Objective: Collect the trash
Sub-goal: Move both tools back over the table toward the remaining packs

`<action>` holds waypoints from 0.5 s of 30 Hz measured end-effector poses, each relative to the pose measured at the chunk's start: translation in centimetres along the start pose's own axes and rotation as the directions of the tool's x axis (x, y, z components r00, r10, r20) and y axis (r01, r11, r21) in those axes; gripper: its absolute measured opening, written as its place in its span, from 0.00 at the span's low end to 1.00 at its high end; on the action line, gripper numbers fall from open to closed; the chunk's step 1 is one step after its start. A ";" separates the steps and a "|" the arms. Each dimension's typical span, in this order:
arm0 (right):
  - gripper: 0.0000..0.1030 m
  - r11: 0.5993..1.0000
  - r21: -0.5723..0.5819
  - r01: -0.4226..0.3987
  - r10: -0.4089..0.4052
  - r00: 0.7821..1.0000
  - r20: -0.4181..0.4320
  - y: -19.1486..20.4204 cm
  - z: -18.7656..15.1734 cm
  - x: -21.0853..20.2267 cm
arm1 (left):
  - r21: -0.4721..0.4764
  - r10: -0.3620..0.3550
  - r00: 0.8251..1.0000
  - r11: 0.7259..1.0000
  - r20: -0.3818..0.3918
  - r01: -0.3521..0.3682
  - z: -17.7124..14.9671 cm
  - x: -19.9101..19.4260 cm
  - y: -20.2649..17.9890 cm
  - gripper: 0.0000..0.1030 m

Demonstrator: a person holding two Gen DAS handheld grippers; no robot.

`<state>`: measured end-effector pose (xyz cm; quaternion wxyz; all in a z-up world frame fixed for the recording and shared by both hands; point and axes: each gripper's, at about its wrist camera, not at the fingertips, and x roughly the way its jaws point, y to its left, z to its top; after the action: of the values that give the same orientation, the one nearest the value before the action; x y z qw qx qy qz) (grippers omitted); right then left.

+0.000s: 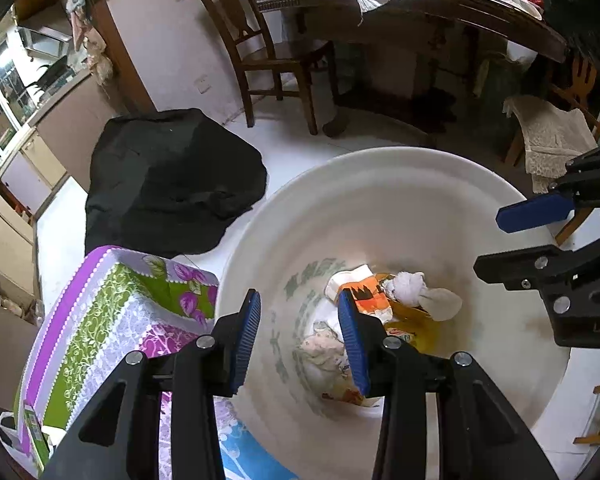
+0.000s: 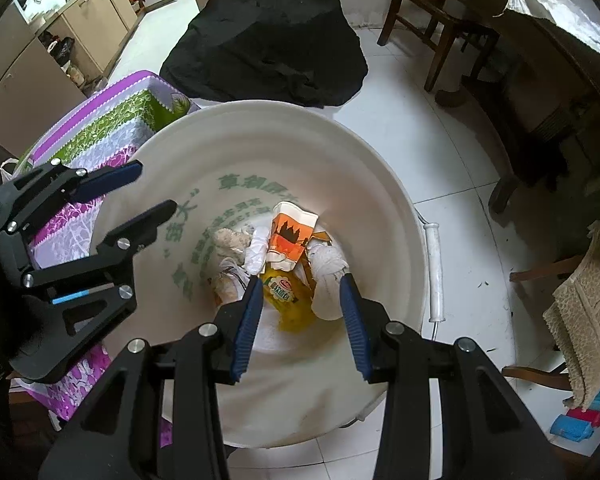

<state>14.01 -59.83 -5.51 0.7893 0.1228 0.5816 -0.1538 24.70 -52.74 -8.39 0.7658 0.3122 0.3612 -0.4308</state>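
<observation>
A white bucket (image 1: 380, 208) (image 2: 380, 208) stands on the floor with trash at its bottom: an orange-and-white paper cup (image 2: 290, 236) (image 1: 370, 294), a yellow wrapper (image 2: 286, 296) (image 1: 404, 322), white crumpled tissue (image 2: 326, 276) (image 1: 420, 292) and more crumpled paper (image 1: 326, 354) (image 2: 228, 248). My left gripper (image 1: 298, 338) is open and empty above the bucket's left side; it also shows in the right wrist view (image 2: 152, 188). My right gripper (image 2: 300, 322) is open and empty over the bucket's mouth; it also shows in the left wrist view (image 1: 504, 240).
A table with a purple, green and white floral cloth (image 1: 112, 316) (image 2: 96, 136) touches the bucket's left side. A black bag (image 1: 172, 176) (image 2: 268, 36) lies on the white tiled floor behind. Wooden chairs (image 1: 268, 48) and a dark table (image 1: 440, 12) stand farther back. A beige towel (image 2: 580, 312) hangs at right.
</observation>
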 end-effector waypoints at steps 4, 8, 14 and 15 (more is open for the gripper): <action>0.37 1.000 -0.004 0.014 -0.014 1.000 0.013 0.3 -0.5 0.0 | 0.002 0.036 0.999 0.999 0.018 -0.036 -0.4 -0.5 -0.2 0.40; 0.37 0.999 -0.001 0.044 -0.044 0.998 0.049 0.7 -1.0 -0.5 | -0.010 0.065 0.997 0.998 0.041 -0.064 -1.1 -1.3 -0.2 0.40; 0.41 0.995 0.016 0.098 -0.099 0.974 0.203 1.5 -1.7 -2.9 | -0.056 0.131 0.987 0.990 0.093 -0.126 -2.2 -2.7 0.1 0.41; 0.41 0.993 0.015 0.117 -0.118 0.965 0.232 1.9 -2.0 -3.3 | -0.062 0.144 0.984 0.988 0.101 -0.139 -2.3 -3.0 0.1 0.41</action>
<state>12.04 -56.99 -2.97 0.8415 0.0696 0.4913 -0.2139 23.06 -49.53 -7.19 0.8207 0.2929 0.3088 -0.3812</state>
